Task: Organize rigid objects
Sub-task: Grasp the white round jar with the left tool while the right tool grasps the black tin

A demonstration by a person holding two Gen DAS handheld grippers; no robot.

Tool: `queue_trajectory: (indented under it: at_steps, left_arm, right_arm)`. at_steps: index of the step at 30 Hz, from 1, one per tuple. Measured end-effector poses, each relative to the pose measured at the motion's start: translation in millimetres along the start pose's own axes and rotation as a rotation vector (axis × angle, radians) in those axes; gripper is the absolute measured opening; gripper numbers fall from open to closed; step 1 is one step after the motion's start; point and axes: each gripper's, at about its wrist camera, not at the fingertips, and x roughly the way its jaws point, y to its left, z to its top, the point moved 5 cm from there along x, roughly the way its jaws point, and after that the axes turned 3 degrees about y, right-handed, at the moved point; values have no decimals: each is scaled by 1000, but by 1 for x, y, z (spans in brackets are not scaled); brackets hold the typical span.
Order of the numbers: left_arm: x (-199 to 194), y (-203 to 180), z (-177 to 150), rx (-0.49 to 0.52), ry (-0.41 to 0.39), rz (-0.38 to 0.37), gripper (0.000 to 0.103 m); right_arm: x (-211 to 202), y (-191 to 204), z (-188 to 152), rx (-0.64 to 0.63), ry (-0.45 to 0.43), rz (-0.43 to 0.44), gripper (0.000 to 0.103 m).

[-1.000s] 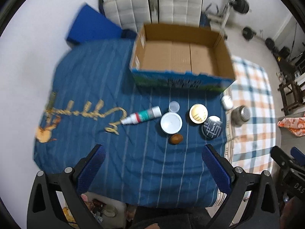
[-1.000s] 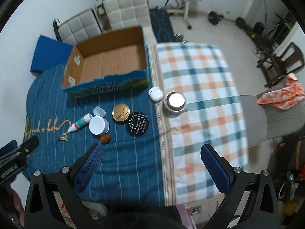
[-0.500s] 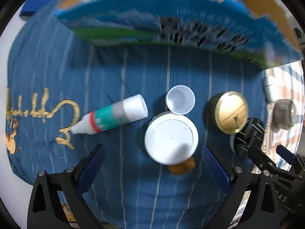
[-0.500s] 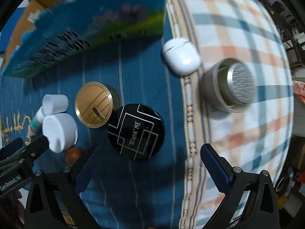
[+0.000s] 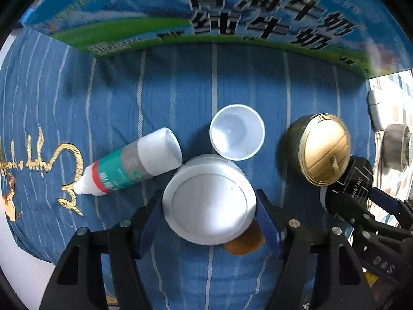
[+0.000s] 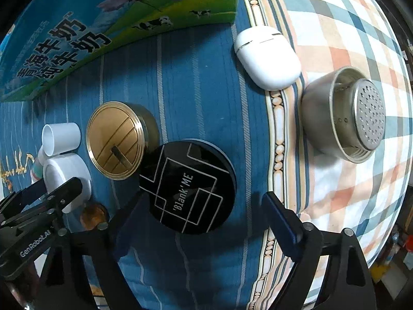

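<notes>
The left gripper [image 5: 209, 215] points down over the blue striped cloth [image 5: 180, 82] with the white round jar [image 5: 209, 200] between its closing jaws; the blue pads sit at the jar's 9 and 3 o'clock sides, and whether they press it yet cannot be told. A small brown object [image 5: 245, 242] at the jar's 5 o'clock is mostly hidden beneath its rim. The right gripper [image 6: 204, 214] has its jaws closing around the black round compact [image 6: 187, 187] marked 'Blank'ME; the left pad is right at its edge, while the right pad stands apart from it at 3 o'clock, so it is not gripped. From the left wrist view that compact is largely covered by the right gripper's frame.

At the jar's 10 o'clock lies the teal-and-white bottle [image 5: 129, 166], on its side, long axis running from 8 to 2 o'clock, nozzle toward 8 o'clock, flat base just beside the jar. A small white cup [image 5: 237, 131] stands mouth up at the jar's 1 o'clock. The gold-lidded tin [image 6: 114, 140] touches the compact at its 10 o'clock. Farther off, the white earbud case [image 6: 267, 56] lies at the seam with the plaid cloth [image 6: 348, 25], and a steel strainer cup [image 6: 346, 113] rests tilted on the plaid. The printed cardboard box [image 5: 206, 13] fills the 12 o'clock edge, its top cut off
</notes>
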Motion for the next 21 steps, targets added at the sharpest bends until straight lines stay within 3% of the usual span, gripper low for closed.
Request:
queue_trajectory:
  at_steps: [4, 8, 12, 21]
  left_arm:
    - [18, 0, -2, -15, 18, -8, 68]
    - [21, 2, -6, -31, 4, -24, 67]
    - [17, 9, -13, -47, -10, -26, 66]
    - [-9, 15, -62, -50, -52, -24, 66]
  right_arm:
    - [7, 13, -2, -17, 28, 9, 91]
    - [26, 22, -6, -31, 81, -40, 85]
    - [35, 39, -12, -30, 43, -101, 77]
    - [28, 44, -38, -53, 34, -76, 75]
